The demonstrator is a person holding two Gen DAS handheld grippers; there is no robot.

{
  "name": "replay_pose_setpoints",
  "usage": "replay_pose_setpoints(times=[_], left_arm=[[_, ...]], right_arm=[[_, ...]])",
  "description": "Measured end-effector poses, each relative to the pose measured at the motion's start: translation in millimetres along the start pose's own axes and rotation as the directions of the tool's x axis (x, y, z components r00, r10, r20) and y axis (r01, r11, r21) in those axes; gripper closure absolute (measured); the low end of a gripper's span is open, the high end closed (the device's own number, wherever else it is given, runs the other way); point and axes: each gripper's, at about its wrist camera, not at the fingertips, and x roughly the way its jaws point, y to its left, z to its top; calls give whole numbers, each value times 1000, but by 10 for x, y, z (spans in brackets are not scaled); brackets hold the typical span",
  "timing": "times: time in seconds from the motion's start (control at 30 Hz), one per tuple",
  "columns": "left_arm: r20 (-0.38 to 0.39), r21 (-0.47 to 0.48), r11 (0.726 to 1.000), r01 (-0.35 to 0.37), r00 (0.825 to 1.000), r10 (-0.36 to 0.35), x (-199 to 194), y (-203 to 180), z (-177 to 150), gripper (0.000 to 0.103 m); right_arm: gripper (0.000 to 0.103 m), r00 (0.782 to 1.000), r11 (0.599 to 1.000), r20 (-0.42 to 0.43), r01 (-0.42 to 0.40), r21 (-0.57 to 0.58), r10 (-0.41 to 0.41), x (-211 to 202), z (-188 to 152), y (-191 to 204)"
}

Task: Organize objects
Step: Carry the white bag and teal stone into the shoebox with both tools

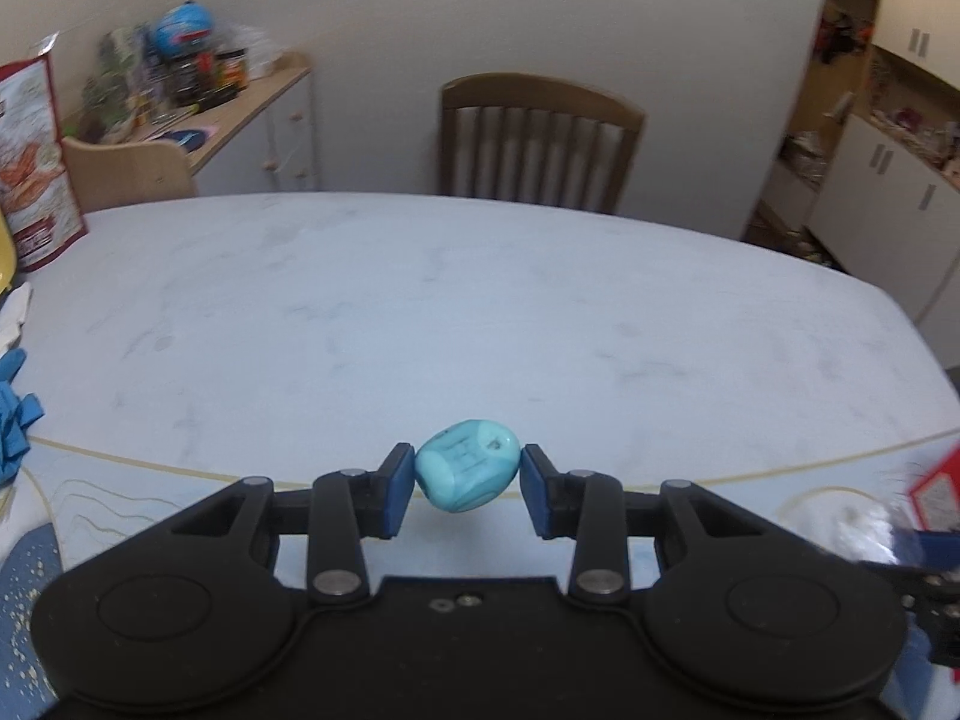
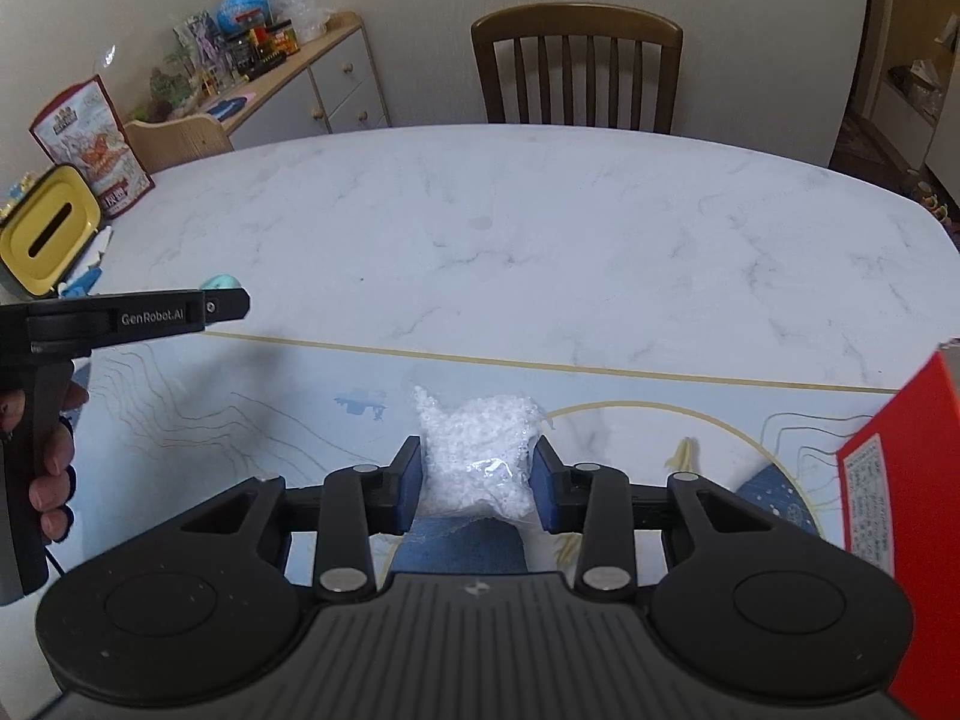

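Risk of slippage is running highest at the left tool [image 1: 467, 483], which is pinching a smooth, rounded turquoise object [image 1: 467, 473] only at its two sides and holding it clear above the pale marbled bench [image 1: 480, 312]; a jolt or slackened squeeze would likely be sending it rolling. The right tool [image 2: 476, 483] is pressing its blue pads into a clear bag of white beads [image 2: 477, 456], low over the printed mat [image 2: 240, 396]; the soft film is bulging and could be tearing or sagging free. A red box [image 2: 900, 480] is standing near at right.
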Motion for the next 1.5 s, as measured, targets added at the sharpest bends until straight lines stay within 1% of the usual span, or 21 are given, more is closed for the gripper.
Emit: replay_pose_setpoints(times=[0.2,0.33,0.53,0.67,0.97,1.2,1.5], left_arm=[[-3,41,996,77,997,-77,-288,-322,-36,67],[-8,69,990,122,993,-122,-447,-529,-77,67],[-22,115,974,193,981,-192,-653,-872,-135,67],[-31,151,962,227,974,-225,-790,-1134,-192,67],[-52,225,933,282,959,-277,-1041,-1806,-349,67],[-72,247,915,319,948,-310,-1167,-2364,-468,67],[-92,268,902,339,941,-326,-1148,-3010,-580,67]], right_arm=[[67,1000,999,19,-10,32,9,-333,-72,-145],[67,999,999,34,8,40,-9,-535,-123,-233],[67,999,997,43,20,68,-23,-827,-210,-416],[67,998,996,54,19,83,-23,-1023,-281,-553],[67,996,994,86,15,104,-23,-1387,-469,-1010],[67,995,994,90,28,107,-37,-1562,-609,-1476],[67,994,992,92,42,120,-53,-1715,-727,-2117]])
